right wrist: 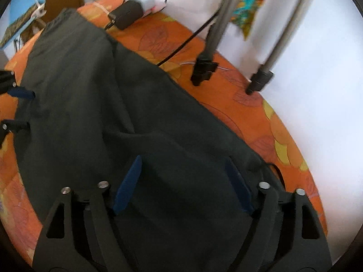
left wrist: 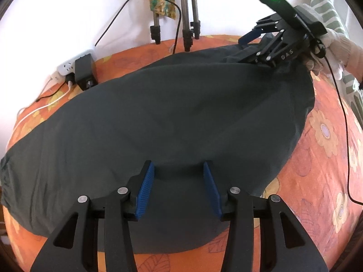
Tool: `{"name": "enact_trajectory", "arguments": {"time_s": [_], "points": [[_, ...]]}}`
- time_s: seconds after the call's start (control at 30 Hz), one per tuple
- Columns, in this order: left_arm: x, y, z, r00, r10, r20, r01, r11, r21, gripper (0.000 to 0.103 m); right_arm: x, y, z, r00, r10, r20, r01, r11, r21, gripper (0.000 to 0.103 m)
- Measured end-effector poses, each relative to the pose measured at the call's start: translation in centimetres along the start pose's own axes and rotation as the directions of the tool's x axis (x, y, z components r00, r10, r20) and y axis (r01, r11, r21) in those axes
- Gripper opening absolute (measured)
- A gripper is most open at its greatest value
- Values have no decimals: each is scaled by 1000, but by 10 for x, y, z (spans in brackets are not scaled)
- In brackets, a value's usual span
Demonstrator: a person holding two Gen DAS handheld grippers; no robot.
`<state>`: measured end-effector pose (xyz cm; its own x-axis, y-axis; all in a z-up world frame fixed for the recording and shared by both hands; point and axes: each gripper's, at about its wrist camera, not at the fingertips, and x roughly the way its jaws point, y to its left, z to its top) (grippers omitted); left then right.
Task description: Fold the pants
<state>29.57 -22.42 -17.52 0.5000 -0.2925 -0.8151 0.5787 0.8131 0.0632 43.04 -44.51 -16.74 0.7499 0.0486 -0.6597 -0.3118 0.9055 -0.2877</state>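
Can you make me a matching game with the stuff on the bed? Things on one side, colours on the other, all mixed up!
Things:
1. pants
2. bedsheet
3. power strip
4. gripper pads

Colours:
A. white
B. blue
C. dark grey
D. orange with flowers

Pairs: 1-C, 2-D, 3-A, 4-B

We see a bed covered by an orange floral-print sheet (left wrist: 322, 140). Dark grey cotton pants (left wrist: 172, 117) lie spread across it. A white power strip (left wrist: 68, 66), black adapter block (left wrist: 85, 71) and grey tripod legs (left wrist: 187, 18) rest near its far edge.
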Motion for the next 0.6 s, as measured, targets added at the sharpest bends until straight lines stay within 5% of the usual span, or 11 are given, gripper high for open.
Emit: {"name": "enact_trajectory", "arguments": {"time_s": [0.13,0.2,0.23,0.27,0.3,0.47,0.6], "points": [[1,5,2,1000,-2,-1,2,1000,-14,44,15,6,4,998,33,-52,-34,999,-22,81],[0,8,2,1000,0,3,0,1000,-21,44,12,7,2,996,74,-40,-74,997,2,67],[0,9,3,1000,1,4,-1,1000,-24,44,10,6,1,996,86,-36,-86,996,13,45],[-1,10,3,1000,3,5,-3,1000,-27,44,8,8,-1,997,73,-35,-72,997,20,12],[-1,10,4,1000,4,7,-3,1000,-29,44,6,7,-3,998,47,-38,-46,999,24,5],[-3,8,5,1000,12,20,-12,1000,-25,44,-18,3,-5,998,-55,36,53,998,45,4],[-6,8,6,999,-13,31,14,999,-45,44,-37,-22,10,975,-180,127,155,970,188,4]]}}
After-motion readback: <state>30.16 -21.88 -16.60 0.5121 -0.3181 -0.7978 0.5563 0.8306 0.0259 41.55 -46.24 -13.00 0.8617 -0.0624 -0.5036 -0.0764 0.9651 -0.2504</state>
